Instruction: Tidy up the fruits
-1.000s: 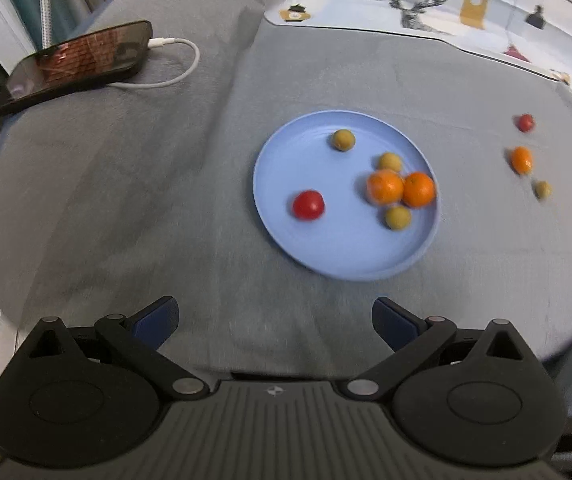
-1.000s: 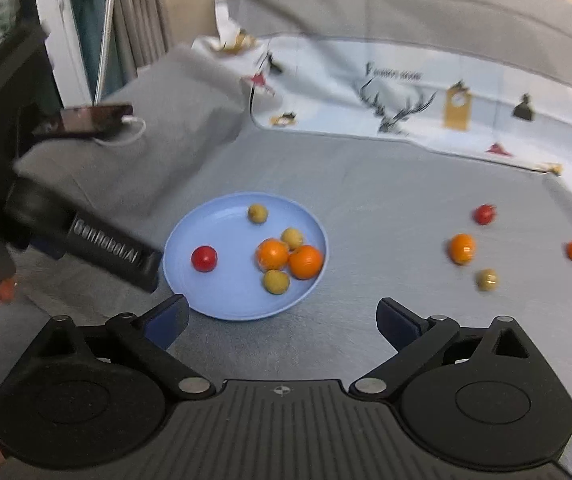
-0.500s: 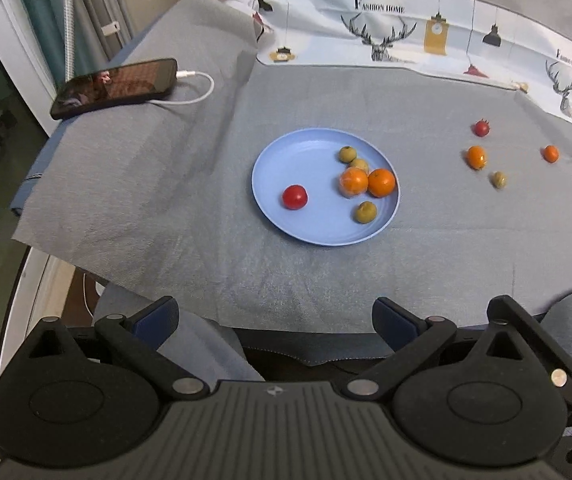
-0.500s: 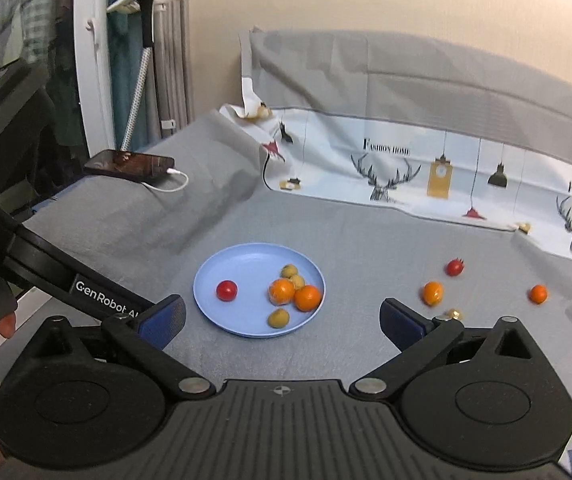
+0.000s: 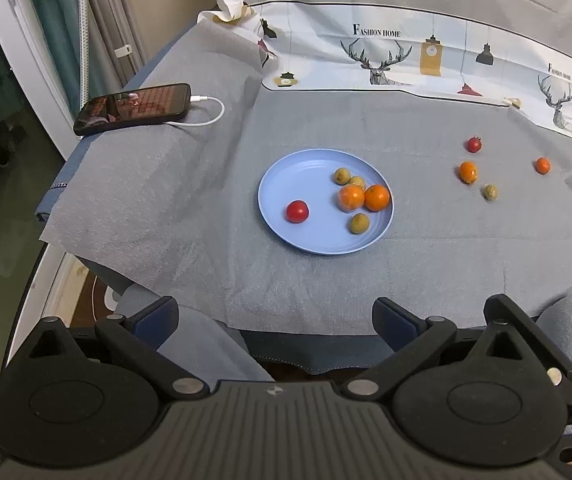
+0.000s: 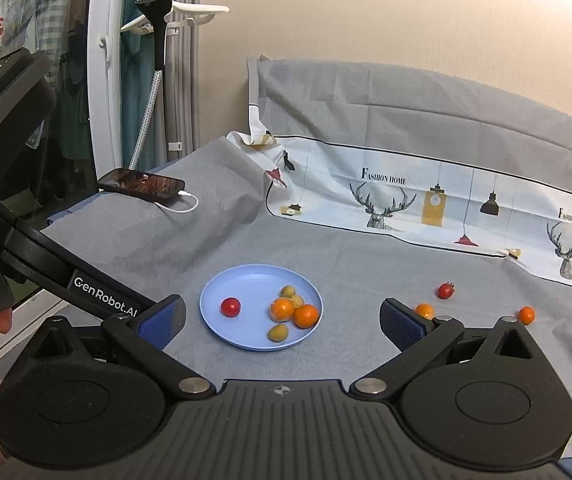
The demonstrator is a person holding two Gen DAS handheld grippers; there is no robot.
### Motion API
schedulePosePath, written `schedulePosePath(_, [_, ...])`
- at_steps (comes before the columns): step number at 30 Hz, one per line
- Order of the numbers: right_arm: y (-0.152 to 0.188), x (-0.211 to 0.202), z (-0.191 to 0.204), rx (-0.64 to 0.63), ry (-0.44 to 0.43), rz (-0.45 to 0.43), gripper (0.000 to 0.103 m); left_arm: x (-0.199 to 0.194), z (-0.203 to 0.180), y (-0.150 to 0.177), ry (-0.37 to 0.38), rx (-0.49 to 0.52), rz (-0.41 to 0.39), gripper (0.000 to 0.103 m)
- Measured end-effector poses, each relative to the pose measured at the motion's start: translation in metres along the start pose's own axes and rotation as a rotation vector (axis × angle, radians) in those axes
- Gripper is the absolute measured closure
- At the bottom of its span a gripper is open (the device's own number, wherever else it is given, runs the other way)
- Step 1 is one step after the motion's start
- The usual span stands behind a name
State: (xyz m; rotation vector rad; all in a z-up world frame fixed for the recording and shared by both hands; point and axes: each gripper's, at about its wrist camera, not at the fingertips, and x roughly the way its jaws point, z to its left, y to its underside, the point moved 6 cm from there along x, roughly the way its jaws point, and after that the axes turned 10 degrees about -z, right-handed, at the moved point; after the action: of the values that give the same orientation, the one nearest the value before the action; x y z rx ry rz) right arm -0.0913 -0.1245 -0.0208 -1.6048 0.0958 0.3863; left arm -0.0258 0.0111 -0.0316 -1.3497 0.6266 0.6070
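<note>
A light blue plate [image 5: 306, 176] [image 6: 245, 280] on the grey cloth holds a red tomato [image 5: 297, 211] [image 6: 230, 306], two oranges [image 5: 376, 197] [image 6: 306, 315] and three small green-yellow fruits [image 5: 359, 223]. To its right on the cloth lie a red fruit [image 5: 474, 144] [image 6: 445, 290], two small oranges [image 5: 468, 171] [image 5: 542, 165] and a green-yellow fruit [image 5: 490, 192]. My left gripper [image 5: 274, 320] is open and empty, held back past the table's near edge. My right gripper [image 6: 281, 322] is open and empty too, high above the near side.
A phone [image 5: 133, 108] on a white charging cable [image 5: 205, 114] lies at the table's far left corner. A printed deer-pattern cloth [image 5: 406, 56] runs along the back. The left device's body [image 6: 17, 216] and a hand fill the right view's left side. Grey-clad legs [image 5: 189, 340] sit below the near edge.
Both grippers have pulled back and upward from the table, so the plate and fruits look smaller and farther. The fruits have not moved. Both stay open.
</note>
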Motion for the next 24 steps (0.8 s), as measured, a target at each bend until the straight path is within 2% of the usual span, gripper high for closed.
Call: schedulePosePath(24, [0.0018, -0.0023, -0.0002, 0.008, -0.005, 0.006, 0.001, 0.0002, 0.0019, 0.0017, 0.003, -0.001, 0.004, 0.0])
